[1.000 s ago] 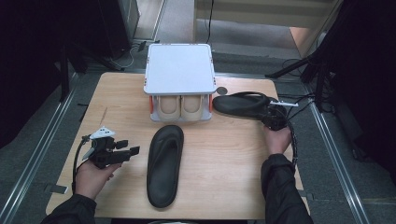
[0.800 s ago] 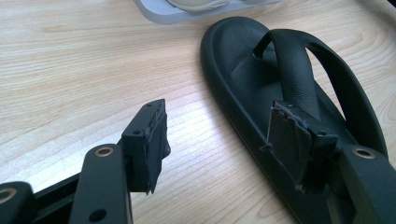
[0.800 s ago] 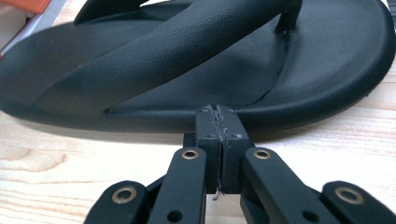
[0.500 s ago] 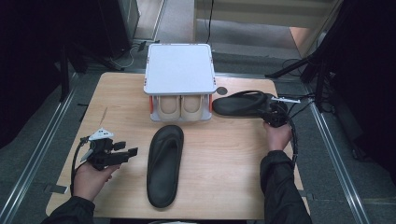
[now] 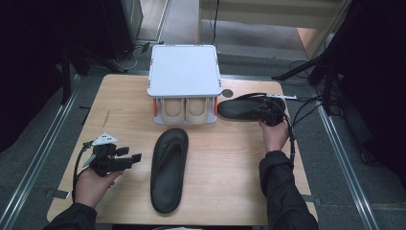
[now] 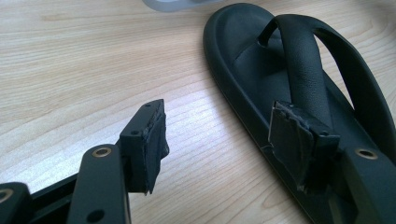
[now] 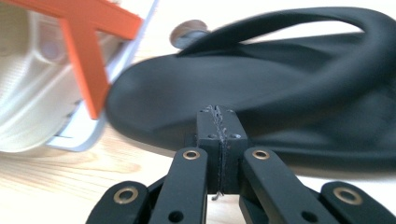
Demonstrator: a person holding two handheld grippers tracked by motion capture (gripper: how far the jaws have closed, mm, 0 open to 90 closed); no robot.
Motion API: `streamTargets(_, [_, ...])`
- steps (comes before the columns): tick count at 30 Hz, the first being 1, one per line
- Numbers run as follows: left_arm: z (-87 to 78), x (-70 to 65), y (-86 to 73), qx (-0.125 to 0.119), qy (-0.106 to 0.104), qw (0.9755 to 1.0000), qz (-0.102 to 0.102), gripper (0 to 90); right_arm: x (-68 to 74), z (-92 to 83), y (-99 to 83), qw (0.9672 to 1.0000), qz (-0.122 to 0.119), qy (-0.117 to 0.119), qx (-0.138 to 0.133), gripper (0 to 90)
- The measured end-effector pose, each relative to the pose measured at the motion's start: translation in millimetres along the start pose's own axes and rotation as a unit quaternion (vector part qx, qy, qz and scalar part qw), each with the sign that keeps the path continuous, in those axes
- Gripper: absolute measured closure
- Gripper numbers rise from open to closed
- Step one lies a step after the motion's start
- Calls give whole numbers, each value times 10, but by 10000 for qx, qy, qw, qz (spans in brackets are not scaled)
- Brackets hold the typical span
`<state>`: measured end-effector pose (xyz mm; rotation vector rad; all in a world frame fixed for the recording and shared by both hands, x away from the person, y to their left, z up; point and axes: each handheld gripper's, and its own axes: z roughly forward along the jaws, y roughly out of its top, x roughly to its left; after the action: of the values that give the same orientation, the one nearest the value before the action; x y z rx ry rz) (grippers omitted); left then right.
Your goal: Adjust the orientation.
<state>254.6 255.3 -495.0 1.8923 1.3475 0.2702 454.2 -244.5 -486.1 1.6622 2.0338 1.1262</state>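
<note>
While one black flip-flop (image 5: 169, 168) lies flat mid-bench near the left tool (image 5: 135, 157), whose jaws stand released and empty, the right tool (image 5: 264, 114) is clenched with nothing visibly gripped, right by the second flip-flop (image 5: 242, 107) beside the shoe rack (image 5: 185, 72). Beige shoes (image 5: 184, 109) occupy the rack; by my judgement both flip-flops await stowing.

- Lab-style recording rig, not a home
- pale wooden table (image 5: 230, 191) between grey metal floor rails (image 5: 43, 158)
- black curtains (image 5: 28, 57) on both sides
- black stands and loose cables (image 5: 311, 103) on grey carpet
</note>
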Motion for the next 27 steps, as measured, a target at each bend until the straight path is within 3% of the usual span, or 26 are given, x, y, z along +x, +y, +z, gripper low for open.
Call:
streamTargets(1, [-6, -1, -9, 13, 17, 10000, 6, 371, 82, 38, 33, 9999, -148, -15, -1, 900])
streamTargets(8, [-23, 5, -39, 37, 60, 10000, -7, 371, 275, 225, 103, 9992, -398, -57, 78, 900])
streamTargets(10, [-30, 9, -53, 30, 77, 10000, -19, 371, 303, 293, 100, 9993, -361, -41, 70, 900])
streamTargets(18, [-89, 30, -97, 3, 88, 9999, -133, 371, 323, 533, 29, 9994, -249, -71, 239, 900])
streamTargets(27, [-93, 35, -100, -14, 85, 9999, -140, 371, 292, 483, 21, 9989, -263, -11, 380, 898])
